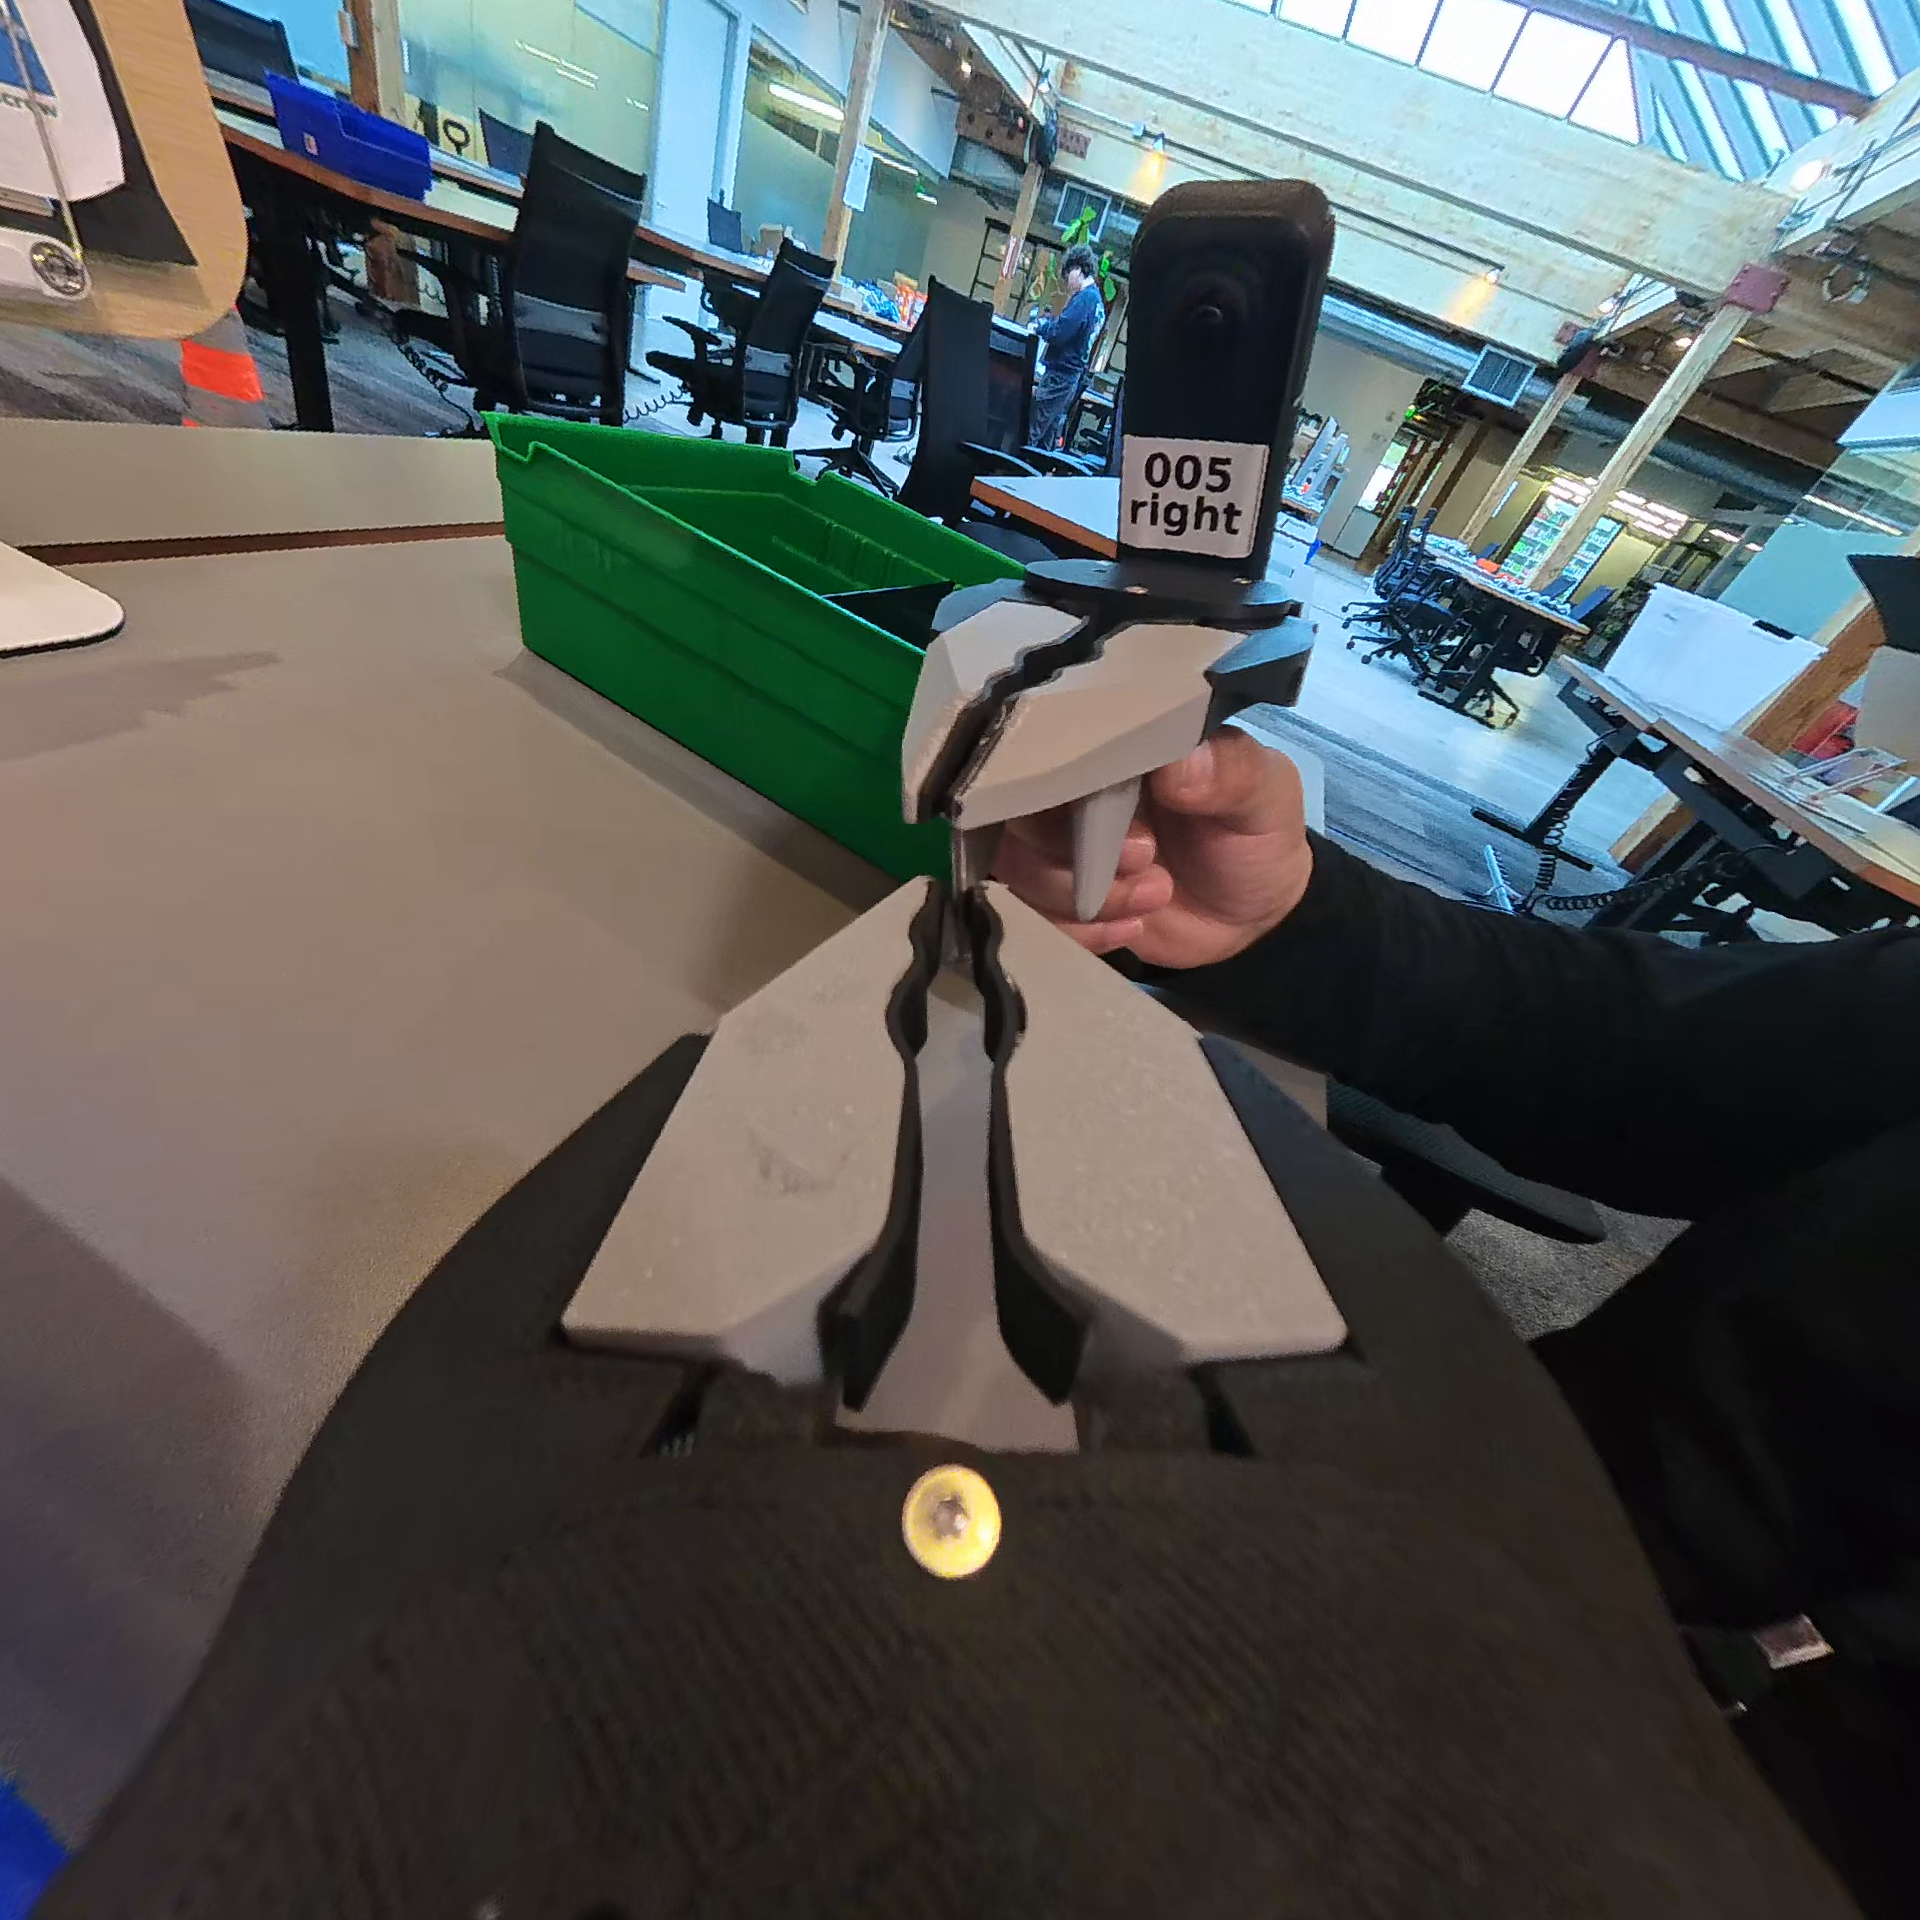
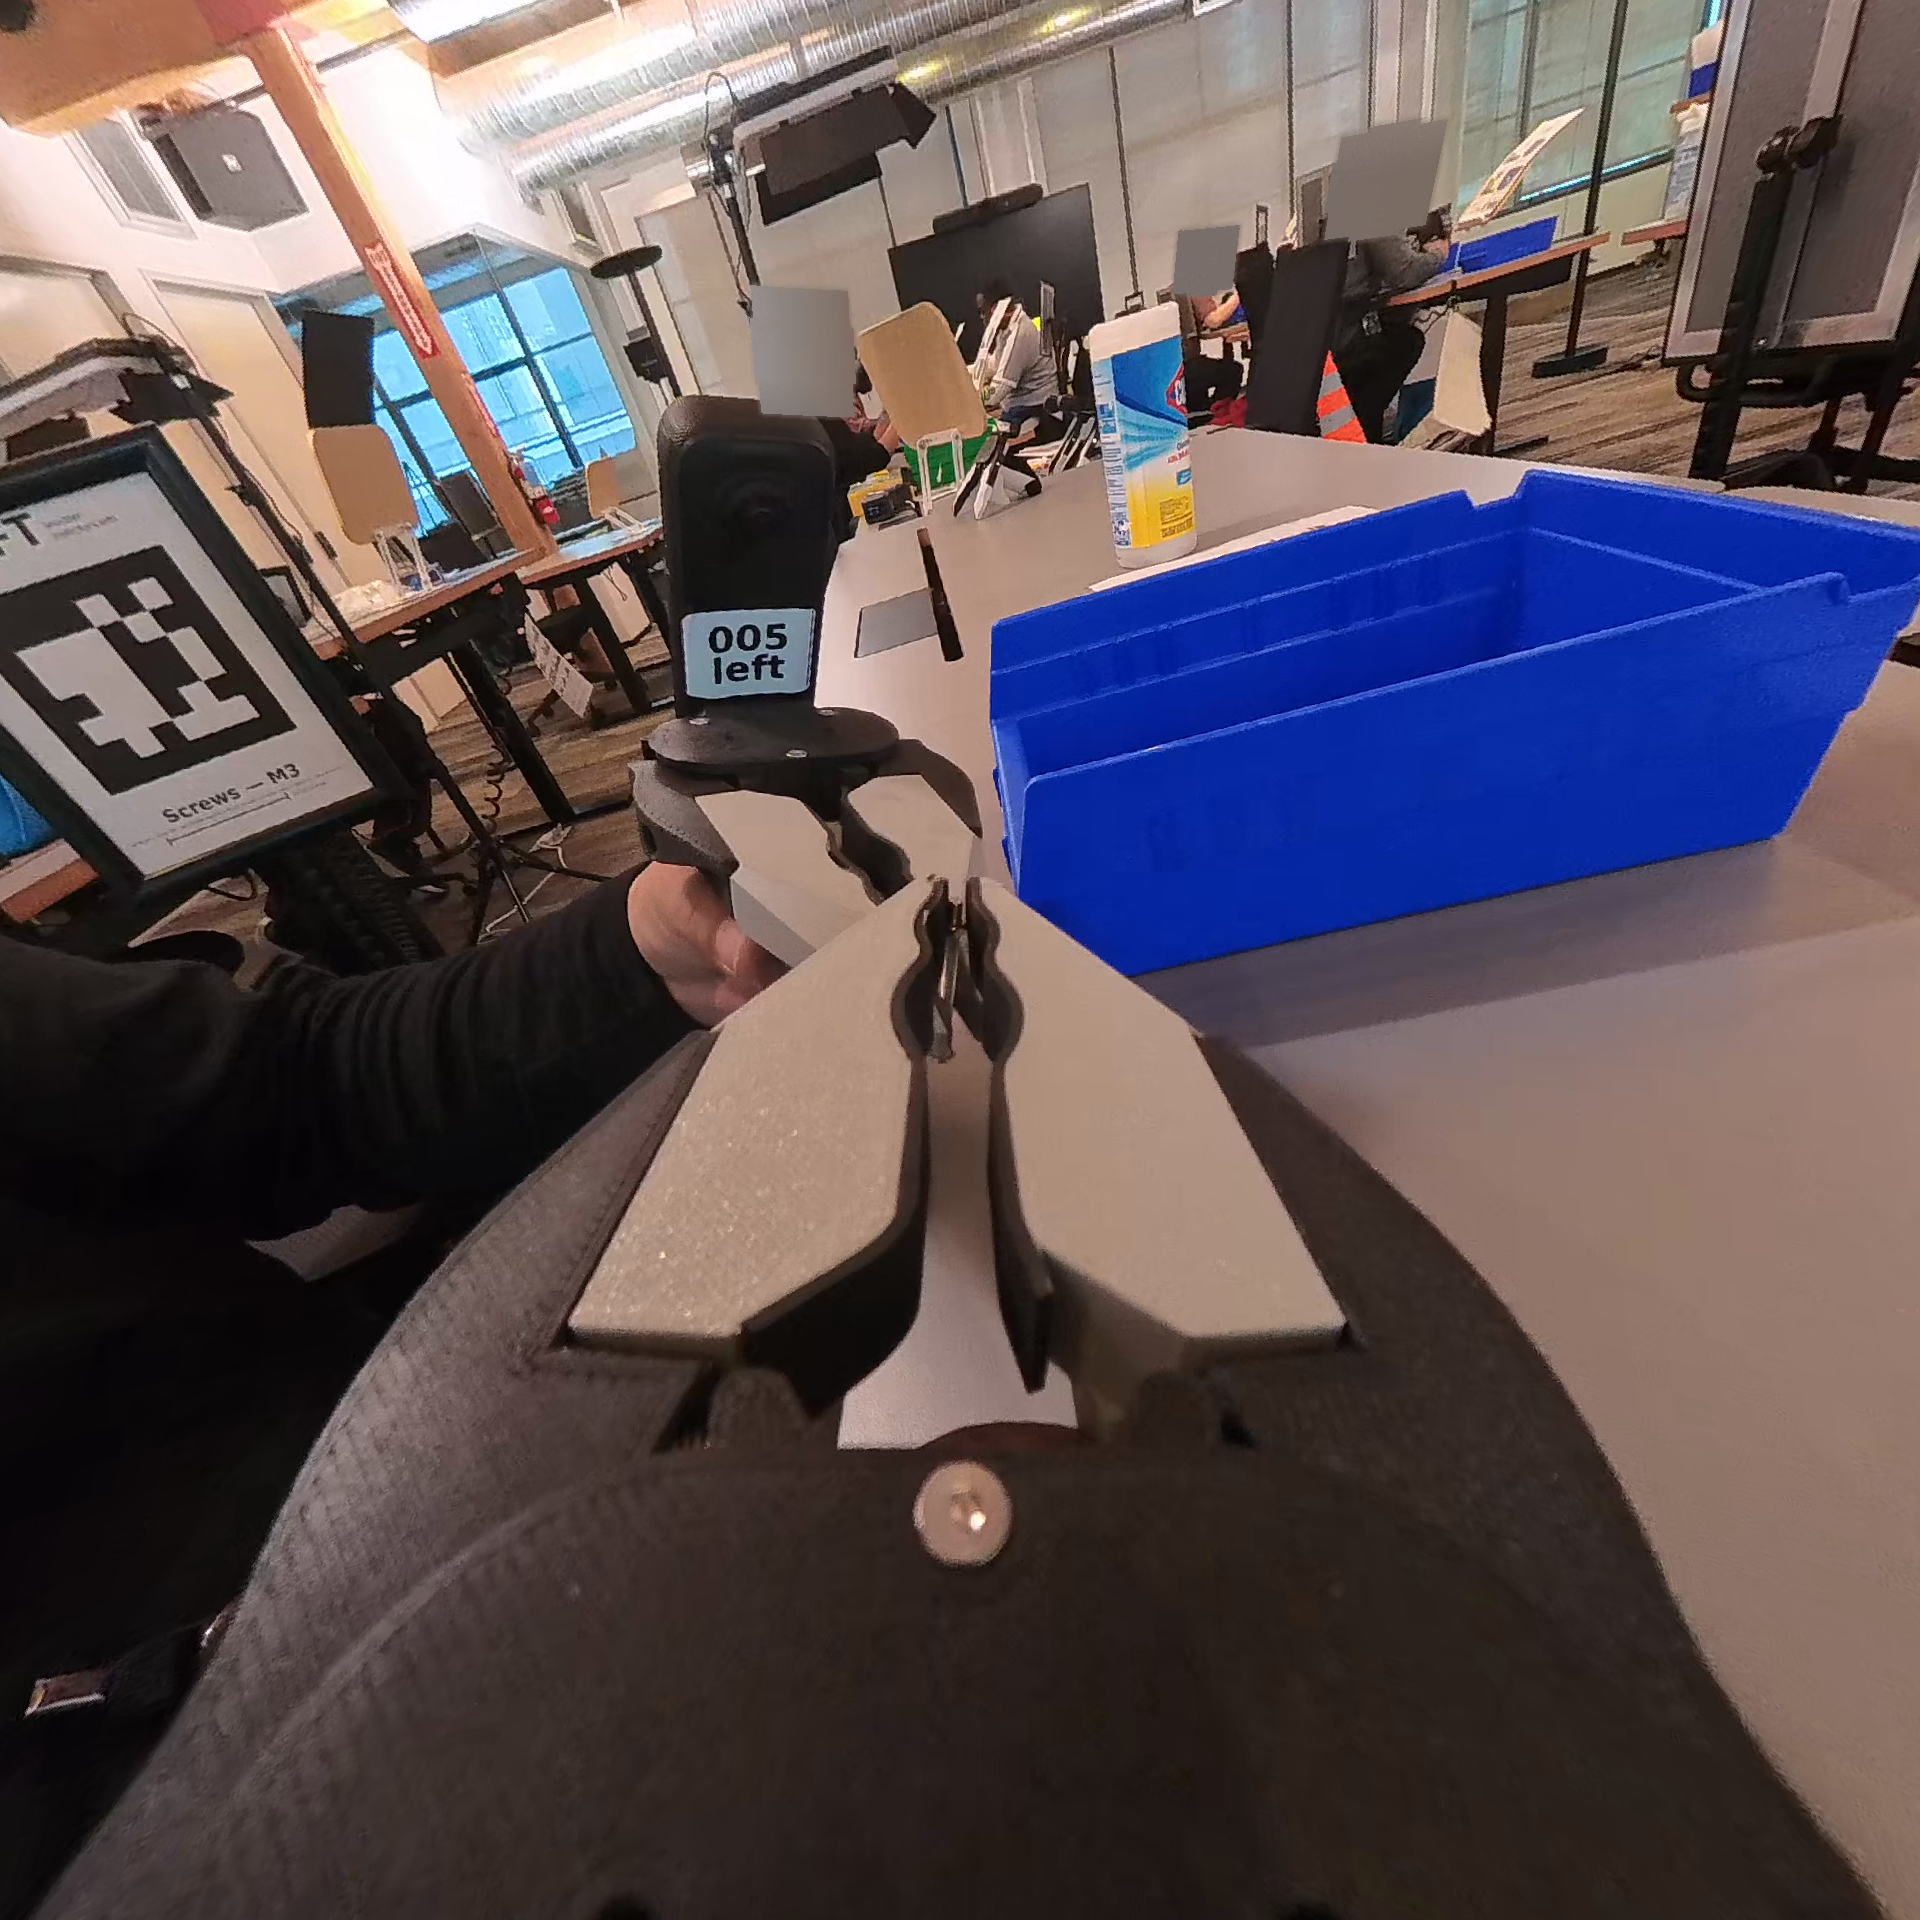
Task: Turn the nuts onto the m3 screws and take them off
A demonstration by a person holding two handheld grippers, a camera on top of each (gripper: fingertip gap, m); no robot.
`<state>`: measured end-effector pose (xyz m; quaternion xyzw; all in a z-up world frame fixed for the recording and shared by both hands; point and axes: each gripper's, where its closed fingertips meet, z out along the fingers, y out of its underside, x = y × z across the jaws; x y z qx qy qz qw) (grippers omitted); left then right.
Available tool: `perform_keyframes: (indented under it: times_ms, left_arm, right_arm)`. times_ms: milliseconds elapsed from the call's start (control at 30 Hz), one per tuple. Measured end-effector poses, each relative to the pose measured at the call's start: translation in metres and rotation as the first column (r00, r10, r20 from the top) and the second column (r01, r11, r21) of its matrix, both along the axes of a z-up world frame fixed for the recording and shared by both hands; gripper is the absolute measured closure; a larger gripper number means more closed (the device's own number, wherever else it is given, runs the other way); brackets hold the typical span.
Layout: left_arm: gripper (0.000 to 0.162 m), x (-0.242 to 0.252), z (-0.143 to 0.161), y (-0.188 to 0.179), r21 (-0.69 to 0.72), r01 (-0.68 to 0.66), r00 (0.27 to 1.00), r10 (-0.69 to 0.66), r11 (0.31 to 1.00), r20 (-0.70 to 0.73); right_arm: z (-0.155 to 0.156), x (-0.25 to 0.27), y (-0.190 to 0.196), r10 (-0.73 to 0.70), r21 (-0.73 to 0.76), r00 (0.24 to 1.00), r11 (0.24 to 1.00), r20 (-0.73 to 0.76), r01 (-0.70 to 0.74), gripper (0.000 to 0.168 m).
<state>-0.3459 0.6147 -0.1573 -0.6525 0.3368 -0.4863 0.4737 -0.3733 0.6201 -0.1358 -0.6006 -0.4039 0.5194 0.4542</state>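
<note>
Left tongs (image 1: 958, 904) at bottom centre of the left wrist view, fingers drawn together on the lower end of a thin metal screw (image 1: 962, 873). Nut too small to make out. Right tongs (image 1: 948, 805) just above, tilted downward, pinched tight on the same screw from the top. Both held above the grey table (image 1: 312, 883) near its edge.

From the left in that view: green bin (image 1: 707, 644) on the table behind the tongs. Then a white label with black print on the dark camera post (image 1: 1226, 343) over the right tongs. Then a bare hand (image 1: 1216, 842) on the trigger, in a black sleeve.

From the left in the right wrist view: framed sign (image 2: 156, 665) with a black-and-white square marker and a line of print below. A pale blue label with dark print on the left tongs' camera post (image 2: 743, 520). The dark screw lying between the right tongs' fingers near the tips. A printed blue, white and yellow wipes canister (image 2: 1141, 436) standing upright behind. Blue bin (image 2: 1455, 748) on the table at the right.
</note>
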Motion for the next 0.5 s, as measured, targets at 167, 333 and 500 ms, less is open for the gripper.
perform_keyframes:
  times_ms: [167, 333, 500]
  left_arm:
    - [0.157, 0.001, 0.0, 0.0, -0.001, -0.002, 1.0, 0.002, 1.0, -0.001]
    - [0.161, 0.001, 0.0, 0.0, 0.014, -0.002, 1.0, 0.002, 1.0, -0.007]
    - [0.162, 0.001, -0.002, 0.009, 0.037, -0.036, 0.999, 0.036, 0.999, -0.02]
  right_arm:
    - [0.0, 0.0, 0.0, -0.004, 0.001, 1.0, 1.0, -0.002, 0.004, 0.168]
    - [0.001, 0.001, 0.001, -0.009, 0.001, 1.0, 1.0, -0.004, 0.009, 0.168]
    - [-0.001, 0.006, 0.011, -0.068, 0.023, 0.998, 0.997, 0.017, 0.067, 0.167]
